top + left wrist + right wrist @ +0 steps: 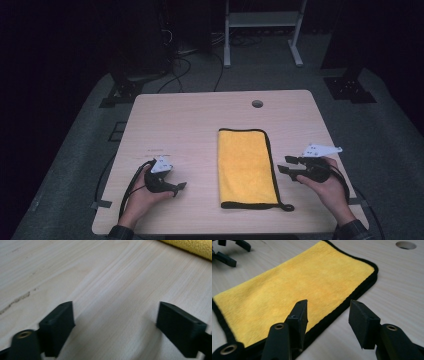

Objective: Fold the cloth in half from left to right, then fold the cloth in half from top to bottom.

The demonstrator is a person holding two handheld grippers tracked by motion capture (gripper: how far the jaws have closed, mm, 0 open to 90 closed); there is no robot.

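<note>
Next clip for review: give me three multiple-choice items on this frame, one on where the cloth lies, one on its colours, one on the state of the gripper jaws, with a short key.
1. Where does the folded cloth lie?
A. between the two grippers
B. beyond the round hole
C. left of the left gripper

2. What colours is the cloth?
A. blue with white edging
B. yellow with black edging
C. plain grey

3. How do the right gripper's jaws stand?
A. shut on the cloth
B. open, nothing pinched
C. shut on a cable

Key: 1 A, in the high view it lies on the table between the left gripper and the right; 2 B, yellow pile with a black hem; 3 B, the right gripper view shows the jaws apart above the cloth's edge.
</note>
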